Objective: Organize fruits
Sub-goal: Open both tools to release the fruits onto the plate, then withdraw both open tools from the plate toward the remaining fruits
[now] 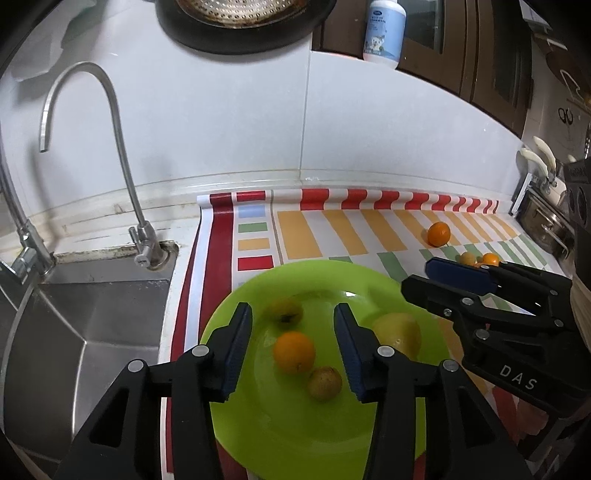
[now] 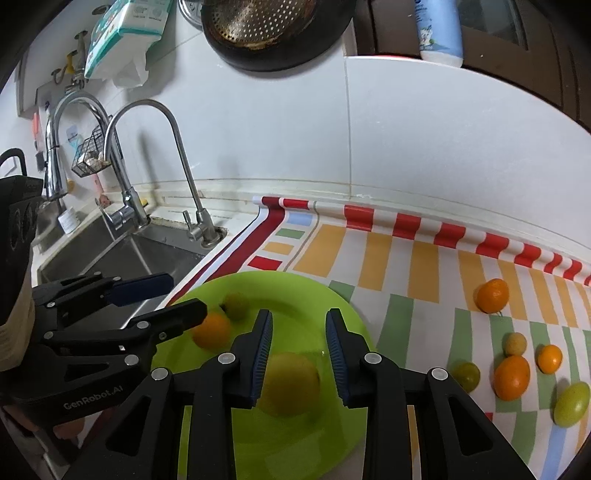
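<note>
A lime-green plate lies on the striped cloth beside the sink. My left gripper hovers over it, open, with an orange lying loose on the plate between its pads. A small brownish fruit and a yellow-green one also lie there. My right gripper stands over the plate's right half, jaws a little apart. A large yellow fruit rests blurred on the plate beneath it, and no pad presses on it. More fruit lies on the cloth: an orange and several small ones.
A steel sink with a tall faucet is left of the plate. The white tiled wall is close behind, with a dark pan hanging above. A steel pot stands at the cloth's far right.
</note>
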The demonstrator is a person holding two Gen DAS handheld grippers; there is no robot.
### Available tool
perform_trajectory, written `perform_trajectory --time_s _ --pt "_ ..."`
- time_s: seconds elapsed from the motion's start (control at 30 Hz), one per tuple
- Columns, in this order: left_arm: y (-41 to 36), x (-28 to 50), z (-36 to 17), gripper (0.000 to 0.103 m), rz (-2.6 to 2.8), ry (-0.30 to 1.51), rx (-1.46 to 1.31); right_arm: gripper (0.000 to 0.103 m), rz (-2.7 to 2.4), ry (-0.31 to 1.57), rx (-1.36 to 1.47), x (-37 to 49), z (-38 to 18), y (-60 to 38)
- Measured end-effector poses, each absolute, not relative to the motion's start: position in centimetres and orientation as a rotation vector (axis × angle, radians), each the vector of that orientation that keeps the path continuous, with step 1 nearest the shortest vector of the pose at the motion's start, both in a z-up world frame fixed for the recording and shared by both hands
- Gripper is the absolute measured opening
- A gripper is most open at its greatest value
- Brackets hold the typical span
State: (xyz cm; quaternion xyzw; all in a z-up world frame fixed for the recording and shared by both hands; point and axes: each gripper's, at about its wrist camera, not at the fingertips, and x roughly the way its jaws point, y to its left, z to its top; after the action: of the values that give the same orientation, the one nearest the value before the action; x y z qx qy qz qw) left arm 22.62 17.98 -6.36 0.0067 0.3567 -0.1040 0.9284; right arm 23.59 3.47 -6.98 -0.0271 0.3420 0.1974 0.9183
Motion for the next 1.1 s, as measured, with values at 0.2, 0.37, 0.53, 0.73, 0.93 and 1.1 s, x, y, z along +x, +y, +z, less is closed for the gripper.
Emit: perform_trajectory --time_s 0.2,0.37,0.53,0.73,0.93,1.1 --pt "17.6 20.6 -5.2 0.054 -0.194 0.695 0.026 0.039 0.364 0.667 -0.052 21.4 -5.8 2.5" --pt "17.3 19.1 -3.7 0.060 -0.159 0.661 0.019 0.049 0.334 0.636 -0.039 19.5 -4.6 1.4" --pt "16.6 17.6 -2.6 0.071 -0.135 0.623 0.039 0.059 0.300 0.608 -0.039 17.8 -3.8 0.2" --pt "15.3 15.6 -1.8 0.088 -0.120 0.591 0.039 0.064 0.271 0.588 -0.028 15.8 -2.8 -1.6" --pt "13.2 14.0 -1.0 0.094 -0.121 0.568 0.040 0.074 0.231 0.568 -0.030 13.7 -2.1 -3.9" --pt "11.2 13.0 -0.2 0.097 -0.126 0.546 0.039 0.078 0.182 0.558 -0.028 12.4 -1.4 -6.3"
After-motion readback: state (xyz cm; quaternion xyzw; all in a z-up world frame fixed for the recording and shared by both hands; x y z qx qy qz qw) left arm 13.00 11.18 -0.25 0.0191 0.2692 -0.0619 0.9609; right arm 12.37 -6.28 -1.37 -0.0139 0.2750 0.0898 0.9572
